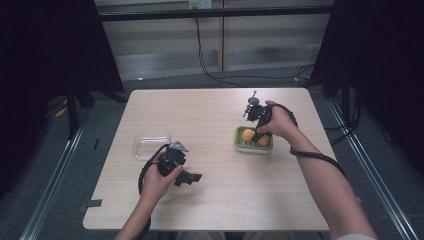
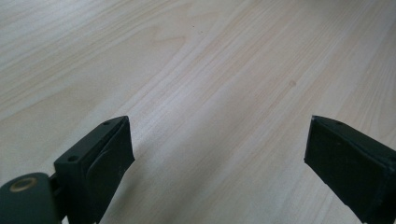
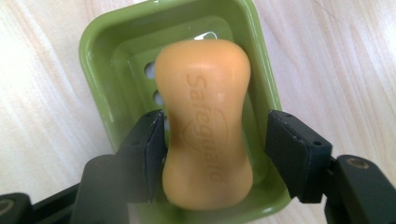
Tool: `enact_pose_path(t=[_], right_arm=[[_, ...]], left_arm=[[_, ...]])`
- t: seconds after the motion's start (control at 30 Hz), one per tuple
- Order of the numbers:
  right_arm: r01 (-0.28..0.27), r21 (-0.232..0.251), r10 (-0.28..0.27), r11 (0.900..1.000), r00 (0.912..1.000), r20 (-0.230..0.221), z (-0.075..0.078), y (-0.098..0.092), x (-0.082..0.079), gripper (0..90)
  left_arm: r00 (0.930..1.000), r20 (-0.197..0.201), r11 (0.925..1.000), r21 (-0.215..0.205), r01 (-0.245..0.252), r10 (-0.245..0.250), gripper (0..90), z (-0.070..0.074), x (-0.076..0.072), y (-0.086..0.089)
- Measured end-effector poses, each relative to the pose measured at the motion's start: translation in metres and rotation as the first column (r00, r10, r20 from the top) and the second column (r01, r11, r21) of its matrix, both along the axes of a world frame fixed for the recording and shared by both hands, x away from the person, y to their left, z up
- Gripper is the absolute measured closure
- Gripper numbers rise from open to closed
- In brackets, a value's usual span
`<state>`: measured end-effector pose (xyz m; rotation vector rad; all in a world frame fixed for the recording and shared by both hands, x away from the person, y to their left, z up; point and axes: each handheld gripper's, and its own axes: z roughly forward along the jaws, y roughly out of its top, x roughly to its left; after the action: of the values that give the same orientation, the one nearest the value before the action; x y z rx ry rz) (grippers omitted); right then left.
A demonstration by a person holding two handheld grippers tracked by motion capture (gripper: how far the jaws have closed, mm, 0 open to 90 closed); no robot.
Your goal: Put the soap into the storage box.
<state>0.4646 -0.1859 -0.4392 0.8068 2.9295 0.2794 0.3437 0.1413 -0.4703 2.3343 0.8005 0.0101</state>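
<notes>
Soap bar lying in green dish near tabletop right edge. Right tool straddling soap, spread, right pad clear. Left tool gaping wide over bare wood, clear lid beside.

An orange soap bar embossed with a brand word lies in a glossy green dish at frame centre, on a pale wood-grain table, beside a clear lid at left.
</notes>
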Motion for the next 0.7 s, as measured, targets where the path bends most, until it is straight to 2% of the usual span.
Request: enact_pose_path(t=[0.07, 0.1, 0.13, 0.17, 0.2, 0.23, 0.47, 0.7], right_arm=[[0.012, 0.004, -0.012, 1.0, 0.9999, 0.0, 0.001, -0.001, -0.001, 37.8], [0.013, 0.016, -0.013, 1.0, 0.9999, -0.006, 0.003, -0.002, -0.003, 37.6], [0.013, 0.016, -0.013, 1.0, 0.9999, -0.006, 0.003, -0.002, -0.003, 37.6], [0.015, 0.019, -0.015, 1.0, 0.9999, -0.005, 0.004, -0.002, -0.004, 36.6], [0.012, 0.024, -0.012, 1.0, 0.9999, 0.005, 0.005, -0.002, -0.005, 35.4], [0.018, 0.035, -0.018, 0.999, 0.9998, 0.009, 0.008, -0.003, -0.008, 33.4], [0.045, 0.067, -0.045, 0.997, 0.999, 0.005, 0.018, -0.005, -0.019, 27.4], [0.041, 0.079, -0.042, 0.996, 0.9991, 0.006, 0.02, -0.004, -0.028, 24.9]], left_arm=[[1.0, -0.001, 1.0, -0.004, -0.002, 0.002, 7.7, 0.0, 0.0, 0.0], [0.9998, -0.004, 0.9996, -0.021, -0.021, 0.021, 7.7, -0.001, -0.002, -0.002], [0.9999, 0.001, 0.9998, 0.013, 0.012, -0.012, 7.7, 0.001, 0.0, 0.001], [1.0, 0.003, 0.9999, 0.007, 0.009, -0.009, 7.7, 0.0, 0.0, 0.0], [0.9996, -0.004, 0.9993, -0.024, -0.028, 0.028, 7.7, -0.001, -0.002, -0.002], [0.9998, -0.006, 0.9997, -0.01, -0.021, 0.021, 7.7, 0.001, -0.002, -0.002], [0.9999, -0.006, 0.9996, -0.024, -0.016, 0.016, 7.7, 0.0, -0.002, -0.006], [0.9999, -0.001, 0.9997, -0.024, -0.011, 0.011, 7.7, 0.001, -0.001, -0.005]])
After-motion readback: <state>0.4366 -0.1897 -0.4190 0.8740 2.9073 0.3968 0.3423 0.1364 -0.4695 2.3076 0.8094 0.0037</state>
